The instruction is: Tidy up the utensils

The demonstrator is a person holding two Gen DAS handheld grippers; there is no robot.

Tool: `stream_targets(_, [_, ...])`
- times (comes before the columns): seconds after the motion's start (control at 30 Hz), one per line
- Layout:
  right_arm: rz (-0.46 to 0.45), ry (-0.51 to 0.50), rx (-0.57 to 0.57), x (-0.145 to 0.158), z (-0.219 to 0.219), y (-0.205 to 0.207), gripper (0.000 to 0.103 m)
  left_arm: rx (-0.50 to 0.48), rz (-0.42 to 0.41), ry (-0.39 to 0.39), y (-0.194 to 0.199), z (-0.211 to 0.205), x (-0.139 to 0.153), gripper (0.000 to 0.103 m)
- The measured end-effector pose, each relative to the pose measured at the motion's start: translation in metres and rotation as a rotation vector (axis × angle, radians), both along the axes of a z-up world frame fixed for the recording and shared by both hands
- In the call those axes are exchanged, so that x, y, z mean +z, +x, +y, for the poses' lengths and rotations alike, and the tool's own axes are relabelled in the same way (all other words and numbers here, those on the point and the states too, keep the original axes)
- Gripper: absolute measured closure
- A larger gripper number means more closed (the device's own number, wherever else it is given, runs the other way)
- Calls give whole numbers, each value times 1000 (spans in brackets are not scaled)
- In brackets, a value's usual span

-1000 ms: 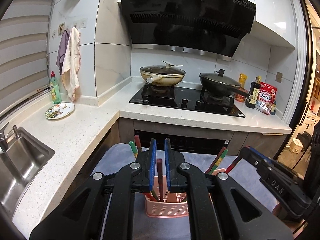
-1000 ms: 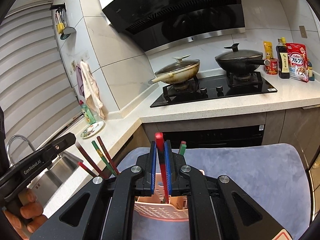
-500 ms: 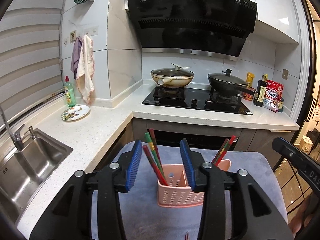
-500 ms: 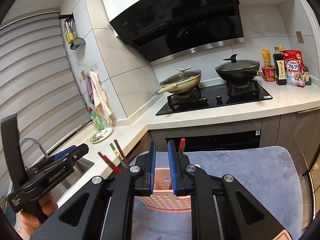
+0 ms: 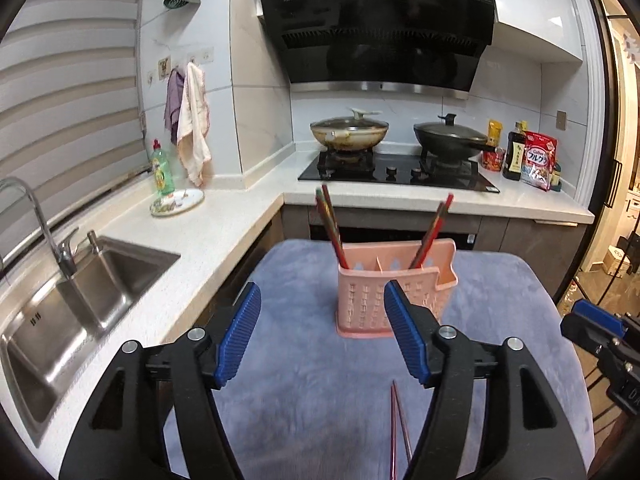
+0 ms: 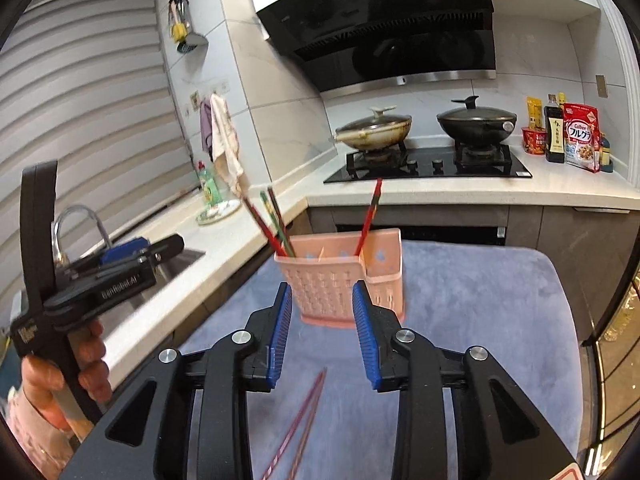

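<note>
From your left wrist camera, your left claw is spreading wider with nothing between its blue pads; the pink utensil holder stands beyond them on the grey-blue padded surface. Chopsticks already stand in it: a bunch leaning left and another leaning right. One loose pair of chopsticks lies flat on the surface below the claw, nearer you than the holder. The tip of your right claw shows at the right edge.

From your right wrist camera, your right claw is also opening, only partly parted, and empty; the holder sits just past its pads without touching them. The same loose pair lies on the surface under the claw, angled toward the lower left. Your left claw shows at the left with your hand on its handle.

Most of the job looks done: the standing chopsticks are sorted into the holder's outer compartments. What is left, as far as you can see, is that last pair.
</note>
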State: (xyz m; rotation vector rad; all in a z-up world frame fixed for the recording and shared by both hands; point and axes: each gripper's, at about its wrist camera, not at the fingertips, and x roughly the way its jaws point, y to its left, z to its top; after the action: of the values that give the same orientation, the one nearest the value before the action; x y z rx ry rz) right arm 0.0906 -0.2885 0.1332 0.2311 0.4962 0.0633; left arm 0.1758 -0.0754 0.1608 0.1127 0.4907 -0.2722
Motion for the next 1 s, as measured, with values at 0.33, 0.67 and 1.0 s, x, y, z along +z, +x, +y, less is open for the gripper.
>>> stream_targets(0.33, [136,-22,-22,-80,39,-53,72,41,63,46,-57,31,-63,32])
stream_targets(0.67, [199,-26,-28,-124,75,-72,72,39,132,36,-88,42,-92,32])
stream_targets(1.0, [256,-2,-27,-152,92,-71,72,70,212,35,-94,52,-117,32])
